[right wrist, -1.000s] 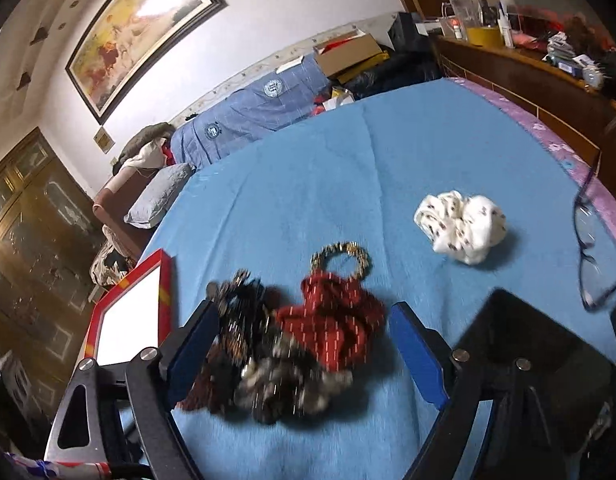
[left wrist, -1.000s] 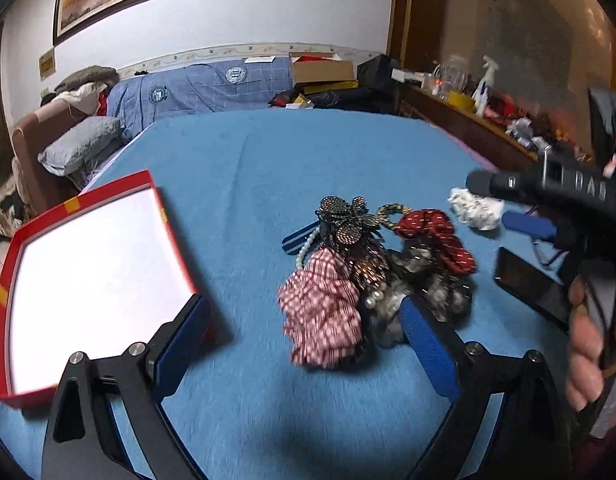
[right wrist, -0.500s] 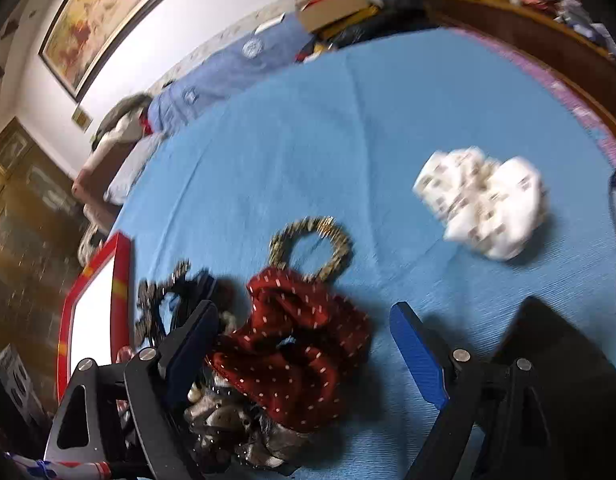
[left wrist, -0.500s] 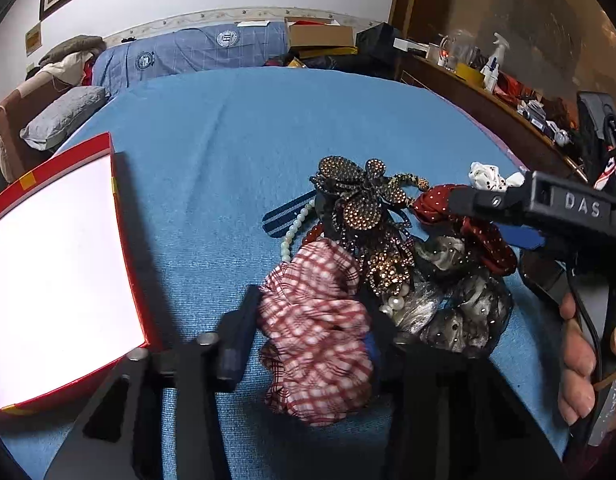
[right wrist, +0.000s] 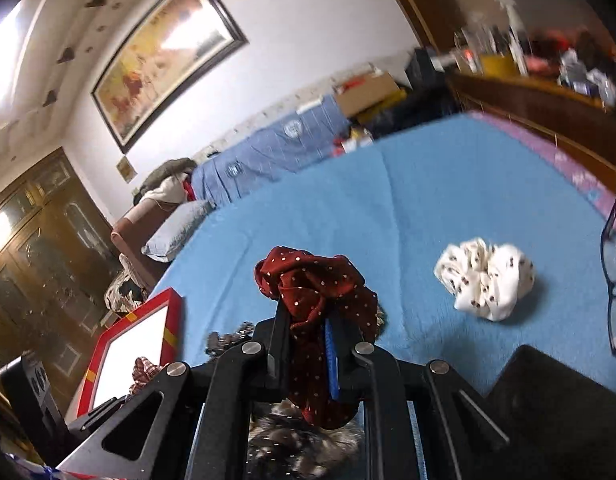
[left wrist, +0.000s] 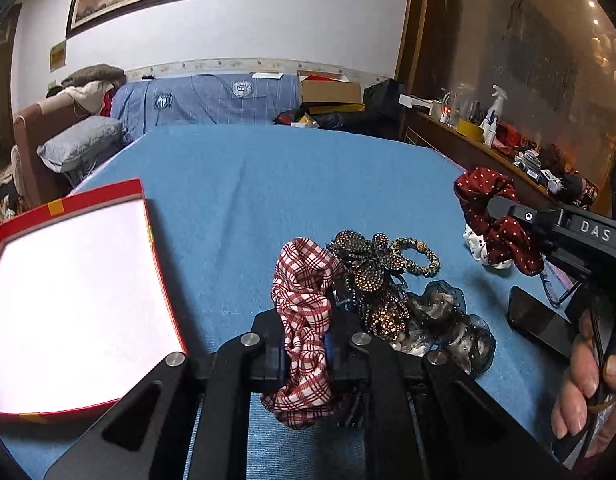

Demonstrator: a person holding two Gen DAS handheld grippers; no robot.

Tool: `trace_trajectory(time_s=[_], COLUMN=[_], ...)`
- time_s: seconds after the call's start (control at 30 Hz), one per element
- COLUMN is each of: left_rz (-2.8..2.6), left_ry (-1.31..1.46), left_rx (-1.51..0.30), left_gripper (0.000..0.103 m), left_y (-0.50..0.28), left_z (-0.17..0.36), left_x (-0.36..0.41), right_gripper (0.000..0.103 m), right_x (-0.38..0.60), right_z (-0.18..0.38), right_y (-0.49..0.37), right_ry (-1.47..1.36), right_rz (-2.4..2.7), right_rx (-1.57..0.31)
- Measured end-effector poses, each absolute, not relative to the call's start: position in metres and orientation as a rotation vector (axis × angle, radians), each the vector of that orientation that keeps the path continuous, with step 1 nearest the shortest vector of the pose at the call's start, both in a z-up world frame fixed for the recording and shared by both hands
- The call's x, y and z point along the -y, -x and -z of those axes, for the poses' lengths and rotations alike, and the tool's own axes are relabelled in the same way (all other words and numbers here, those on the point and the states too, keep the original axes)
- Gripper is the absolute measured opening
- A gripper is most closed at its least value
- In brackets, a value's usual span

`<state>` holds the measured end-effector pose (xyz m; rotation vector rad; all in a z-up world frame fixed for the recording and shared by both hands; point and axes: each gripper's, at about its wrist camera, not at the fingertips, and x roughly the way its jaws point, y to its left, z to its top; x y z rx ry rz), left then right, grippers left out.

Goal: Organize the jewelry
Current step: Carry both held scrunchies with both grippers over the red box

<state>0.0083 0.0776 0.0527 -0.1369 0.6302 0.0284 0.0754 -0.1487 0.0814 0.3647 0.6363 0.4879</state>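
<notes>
**Both claws clamped on scrunchies above the blue bed**

The left claw (left wrist: pixel 308 350) is clenched on a red-and-white checked scrunchie (left wrist: pixel 304 300), the fabric bunched between its pads and spilling out above and below them. The right claw (right wrist: pixel 308 354) is closing on a dark red dotted scrunchie (right wrist: pixel 315 292), which sits squeezed between its pads and held clear of the bedcover; in the left view the same scrunchie hangs at the far right, with a hand (left wrist: pixel 587 372) below it on the handle.

On the blue bedcover (left wrist: pixel 248 200), just right of the left claw, the rest of the pile lies together: a rhinestone flower hair clip (left wrist: pixel 367 272), a leopard-print hair tie (left wrist: pixel 419 256) touching its far right side, and a grey sheer scrunchie (left wrist: pixel 451 320) nearer and to the right. A white spotted scrunchie (right wrist: pixel 483 280) lies apart, farther right. A dark phone (left wrist: pixel 539 324) rests near the right edge, and a pair of glasses (right wrist: pixel 615 272) lies at the right beyond it.

A red box with a white inside (left wrist: pixel 72 300) sits open on the left of the bed, apart from the pile.
</notes>
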Motion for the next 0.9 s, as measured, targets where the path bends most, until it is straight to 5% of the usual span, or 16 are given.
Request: trace_trajectory(time_s=[0.9], left_rz=[-0.117], left_ry=[0.106], left_rx=[-0.542], left_gripper=[0.012], left_y=[0.038], left_z=[-0.081], left_x=[-0.086], right_gripper=[0.015], right_x=[0.104], right_z=[-0.086], right_y=[-0.038], right_ry=[-0.21], right_rz=[-0.565], right_rx=[-0.574])
